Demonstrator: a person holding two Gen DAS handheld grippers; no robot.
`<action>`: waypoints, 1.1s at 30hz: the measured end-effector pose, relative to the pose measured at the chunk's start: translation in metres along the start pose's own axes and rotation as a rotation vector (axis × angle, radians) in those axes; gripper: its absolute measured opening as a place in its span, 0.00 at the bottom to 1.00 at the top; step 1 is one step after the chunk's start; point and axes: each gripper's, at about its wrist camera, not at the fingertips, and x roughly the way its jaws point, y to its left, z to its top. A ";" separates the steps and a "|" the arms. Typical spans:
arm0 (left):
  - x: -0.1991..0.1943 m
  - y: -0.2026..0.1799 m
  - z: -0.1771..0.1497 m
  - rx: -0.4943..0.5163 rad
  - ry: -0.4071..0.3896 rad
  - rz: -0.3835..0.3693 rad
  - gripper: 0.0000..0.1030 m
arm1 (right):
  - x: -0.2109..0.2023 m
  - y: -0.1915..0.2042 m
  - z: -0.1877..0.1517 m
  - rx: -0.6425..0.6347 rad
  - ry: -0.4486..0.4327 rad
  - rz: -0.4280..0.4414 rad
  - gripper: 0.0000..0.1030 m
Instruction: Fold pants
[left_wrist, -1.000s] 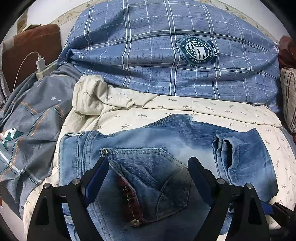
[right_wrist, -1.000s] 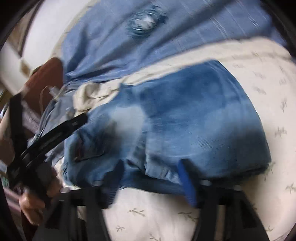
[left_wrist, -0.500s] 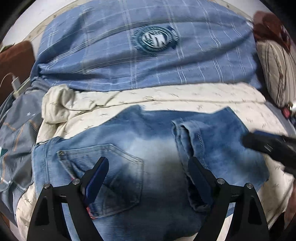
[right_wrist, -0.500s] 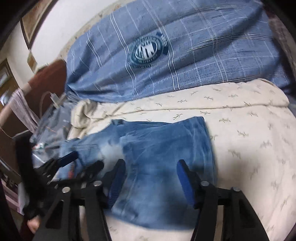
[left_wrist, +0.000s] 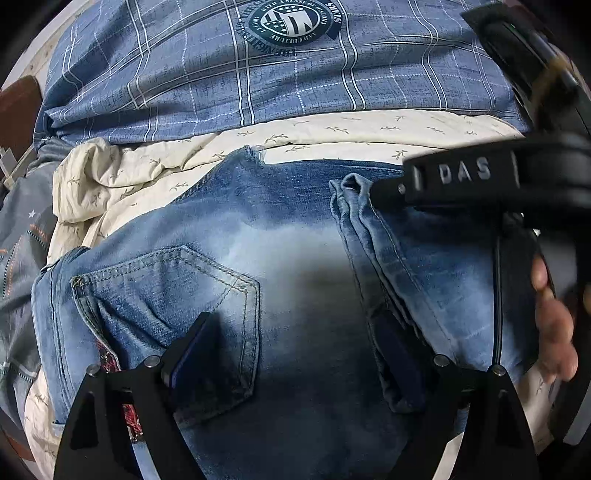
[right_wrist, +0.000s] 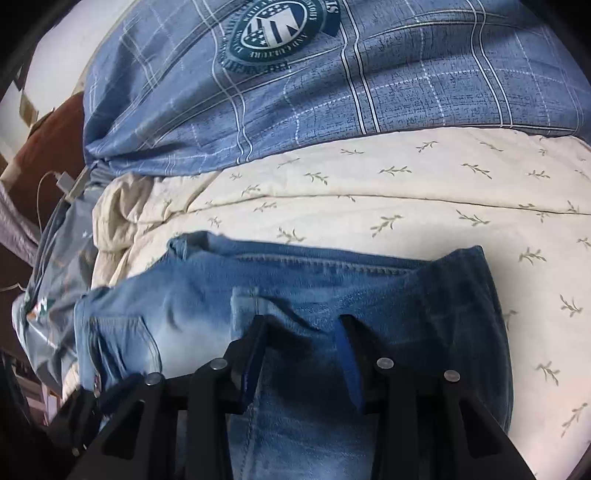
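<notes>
1. The jeans (left_wrist: 295, 258) lie folded on the cream leaf-print quilt (right_wrist: 369, 177), back pocket (left_wrist: 166, 295) facing up at 9 o'clock in the left wrist view and the doubled-over leg hems (left_wrist: 369, 229) at 2 o'clock.
2. The left gripper (left_wrist: 295, 347) hangs low over the seat of the jeans, fingers spread wide and grasping nothing; one pad sits over the pocket, the other over the hem layer.
3. The right gripper (right_wrist: 301, 339) is partly closed over the upper denim layer. Whether its fingers pinch cloth cannot be told: the tips meet shadowed fabric.
4. Judgement: the step in hand appears to be smoothing or taking hold for a last fold. Do it well by catching all layers at the hem together, keeping the folded edge parallel to the seam, and pressing flat without dragging the quilt.
5. In the left wrist view the right gripper's body crosses from 3 o'clock, with the person's right hand (left_wrist: 554, 332) behind it. Judgement: the two tools are near enough to collide if the left swings toward 3 o'clock.
6. A blue plaid duvet (right_wrist: 332, 92) with a round crest bulks at 12 o'clock, well apart from the jeans.
7. A rumpled quilt corner (left_wrist: 92, 173) and grey bedding (left_wrist: 22, 240) crowd 9 o'clock; a charger and cable (right_wrist: 66, 184) lie at 9 o'clock in the right wrist view.
</notes>
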 end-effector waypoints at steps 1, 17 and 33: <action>0.000 0.000 0.000 0.000 0.000 -0.003 0.85 | -0.001 -0.002 0.001 0.017 -0.003 0.013 0.41; -0.053 0.068 -0.008 -0.214 -0.190 0.083 0.85 | -0.087 -0.038 -0.067 0.146 -0.134 0.187 0.42; -0.116 0.187 -0.101 -0.550 -0.121 0.258 0.85 | -0.088 -0.001 -0.123 -0.112 -0.084 0.095 0.42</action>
